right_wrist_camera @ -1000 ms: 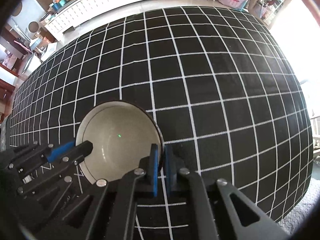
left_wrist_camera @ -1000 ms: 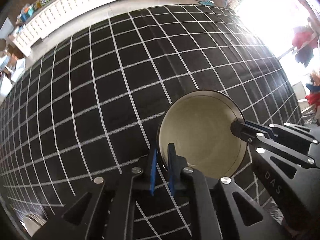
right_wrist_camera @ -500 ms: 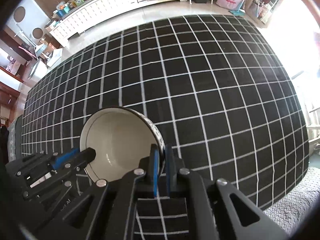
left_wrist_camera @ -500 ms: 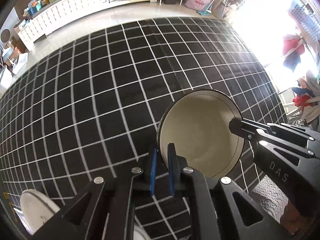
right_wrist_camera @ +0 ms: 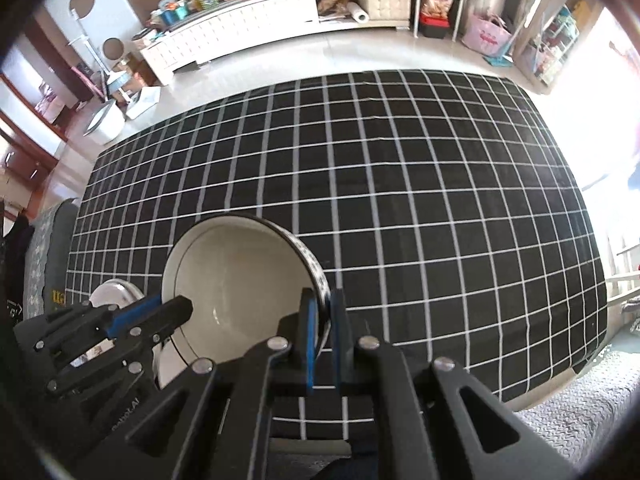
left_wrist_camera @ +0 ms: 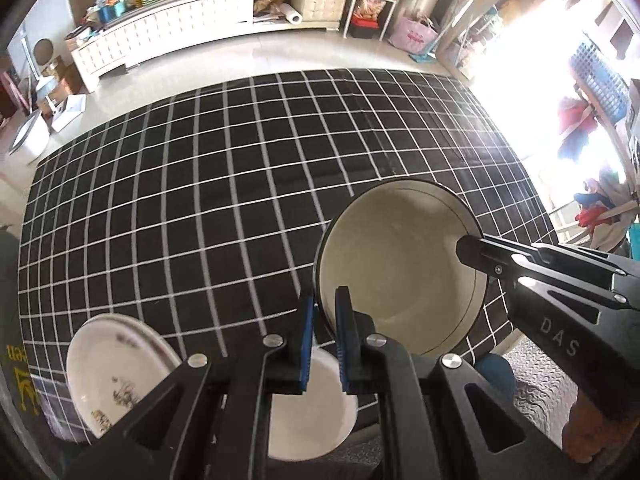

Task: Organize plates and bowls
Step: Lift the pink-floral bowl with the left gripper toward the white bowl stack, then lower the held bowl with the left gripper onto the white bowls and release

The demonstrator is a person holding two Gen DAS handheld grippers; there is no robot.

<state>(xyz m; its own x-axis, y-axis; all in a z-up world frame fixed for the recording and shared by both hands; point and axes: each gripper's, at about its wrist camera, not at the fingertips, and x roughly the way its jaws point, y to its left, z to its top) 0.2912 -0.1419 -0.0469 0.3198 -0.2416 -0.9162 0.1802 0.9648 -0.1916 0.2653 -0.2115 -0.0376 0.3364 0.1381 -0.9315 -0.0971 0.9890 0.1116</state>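
Note:
A cream bowl [left_wrist_camera: 400,272] with a dark patterned outside hangs above the black checked tablecloth [left_wrist_camera: 200,200]. My left gripper [left_wrist_camera: 322,308] is shut on its near-left rim. The right gripper [left_wrist_camera: 468,246] pinches the opposite rim. In the right wrist view the same bowl [right_wrist_camera: 240,280] sits left of centre, with my right gripper [right_wrist_camera: 322,304] shut on its right rim and the left gripper [right_wrist_camera: 180,308] on its left rim. A patterned plate [left_wrist_camera: 116,376] and a white dish [left_wrist_camera: 316,412] lie at the cloth's near edge, below the left fingers. The plate [right_wrist_camera: 114,292] also peeks out in the right wrist view.
The checked tablecloth [right_wrist_camera: 400,200] stretches away bare beyond the bowl. A long white cabinet [left_wrist_camera: 172,20] and a pink bag [left_wrist_camera: 412,34] stand across the pale floor. A grey textured cushion [right_wrist_camera: 560,412] lies beyond the table's near right corner.
Both grippers have risen and drawn back toward the table's near edge with the bowl held between them. The patterned plate and white dish have come into view at the lower left.

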